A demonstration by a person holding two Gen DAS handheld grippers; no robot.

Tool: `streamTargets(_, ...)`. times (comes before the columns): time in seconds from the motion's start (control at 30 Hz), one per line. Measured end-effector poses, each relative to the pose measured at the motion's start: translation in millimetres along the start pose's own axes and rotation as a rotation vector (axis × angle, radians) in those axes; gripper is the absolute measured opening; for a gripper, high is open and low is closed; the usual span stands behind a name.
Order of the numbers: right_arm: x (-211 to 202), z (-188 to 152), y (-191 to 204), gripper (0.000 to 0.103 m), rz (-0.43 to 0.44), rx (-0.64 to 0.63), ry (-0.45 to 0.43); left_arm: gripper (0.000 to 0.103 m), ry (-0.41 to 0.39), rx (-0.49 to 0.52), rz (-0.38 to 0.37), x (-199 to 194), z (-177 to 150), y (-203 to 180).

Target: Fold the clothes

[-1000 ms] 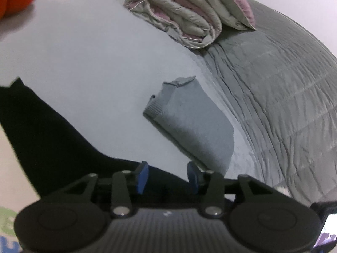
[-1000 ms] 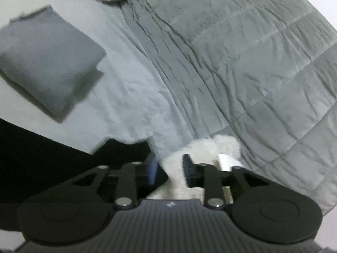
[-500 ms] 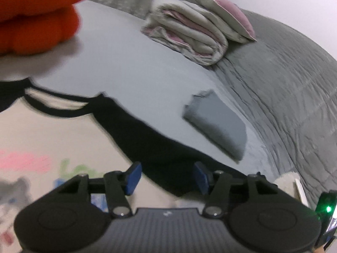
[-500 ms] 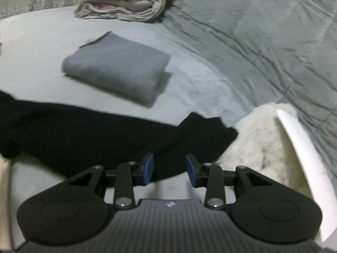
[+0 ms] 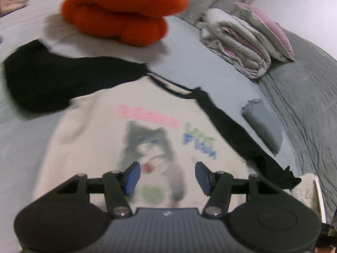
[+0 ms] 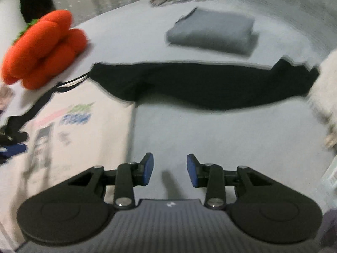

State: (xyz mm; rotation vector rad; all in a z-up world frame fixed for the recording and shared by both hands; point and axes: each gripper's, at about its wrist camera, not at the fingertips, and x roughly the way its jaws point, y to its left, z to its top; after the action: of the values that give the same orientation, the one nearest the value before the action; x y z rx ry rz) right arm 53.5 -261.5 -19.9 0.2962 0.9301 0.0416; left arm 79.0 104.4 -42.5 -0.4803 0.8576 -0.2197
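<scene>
Across the grey bed sheet (image 6: 210,130) a cream sweatshirt (image 5: 101,126) lies face up and spread flat, its cat print (image 5: 150,145) and coloured lettering uppermost, nothing folded yet. Its left black sleeve (image 5: 35,82) is bunched and doubled toward the orange plush cushion (image 5: 122,8); its right black sleeve (image 6: 206,84) stretches straight out across the sheet, the cuff ending just beside a white fluffy item (image 6: 324,90) at the bed's edge. The left gripper (image 5: 166,178) hangs over the lower part of the print, jaws moderately wide and empty, no cloth between the pads. The right gripper (image 6: 168,169) hovers over bare sheet just beside the shirt's side edge, jaws narrower but parted, likewise holding nothing. Risks, as judged: a pinch taken at the print would gather both layers in the middle of the body and ruck the panel rather than lift a seam; the crumpled left sleeve, if folded in as it lies, would leave a lump under the fold; the outstretched right sleeve could drag against the fluffy item when drawn inward. Heavy motion blur in both views leaves the hem line uncertain. A folded grey garment (image 6: 212,33) and a rolled quilt (image 5: 238,46) lie beyond, well apart from the shirt, and the cloth looks thick, soft and limp.
</scene>
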Motion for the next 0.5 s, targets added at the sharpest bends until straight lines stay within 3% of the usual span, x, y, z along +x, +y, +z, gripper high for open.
streamTargets(0.23, -7.9, -27.7, 8.0, 0.038, 0.147, 0.051, 0.072, 0.059, 0.004, -0.074, 0.031, -41.8, -21.8, 53.4)
streamTargets(0.5, -15.1, -56.6, -5.9, 0.038, 0.276, 0.192, 0.164, 0.058, 0.078, -0.136, 0.023, -83.3, -40.1, 99.9)
